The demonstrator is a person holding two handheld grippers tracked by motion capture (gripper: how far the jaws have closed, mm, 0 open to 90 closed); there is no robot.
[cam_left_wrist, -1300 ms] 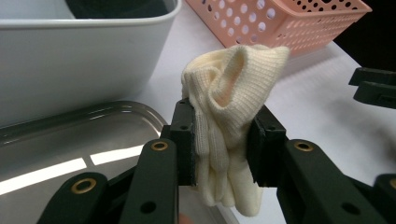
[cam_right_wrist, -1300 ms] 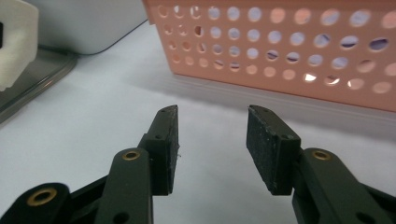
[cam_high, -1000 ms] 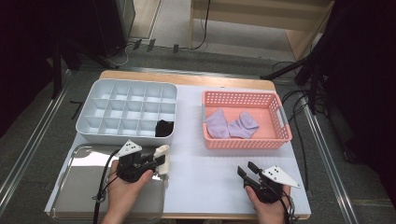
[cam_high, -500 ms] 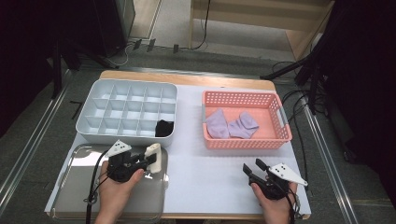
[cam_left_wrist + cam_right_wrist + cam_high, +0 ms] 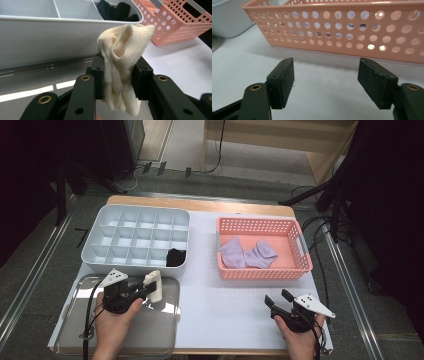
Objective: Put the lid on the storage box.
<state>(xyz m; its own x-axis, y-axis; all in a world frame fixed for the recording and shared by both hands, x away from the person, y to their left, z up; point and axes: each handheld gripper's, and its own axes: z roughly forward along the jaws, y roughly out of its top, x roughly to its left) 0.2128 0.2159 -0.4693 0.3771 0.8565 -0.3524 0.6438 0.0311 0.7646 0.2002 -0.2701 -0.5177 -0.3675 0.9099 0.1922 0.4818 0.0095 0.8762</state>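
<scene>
My left gripper (image 5: 150, 289) (image 5: 117, 75) is shut on a folded cream sock (image 5: 154, 284) (image 5: 122, 65), held over the metal tray (image 5: 65, 340) just in front of the grey compartment box (image 5: 100, 220) (image 5: 37, 37). A black sock (image 5: 175, 257) (image 5: 115, 11) fills the box's front right compartment. Two lilac socks (image 5: 247, 253) lie in the pink basket (image 5: 300, 265) (image 5: 352, 30). My right gripper (image 5: 277, 301) (image 5: 325, 82) sits low over the white mat near the table's front edge; its jaws have just been opening and nothing is between them.
A white mat (image 5: 225, 300) covers the table between the tray and the basket. The wooden table edge (image 5: 200, 202) runs along the back. Cables and dark stands lie on the floor beyond and at the right.
The left gripper has moved left and toward the person with the cream sock, now over the tray. The right gripper's jaws have spread wider; that hand shifted slightly right.
</scene>
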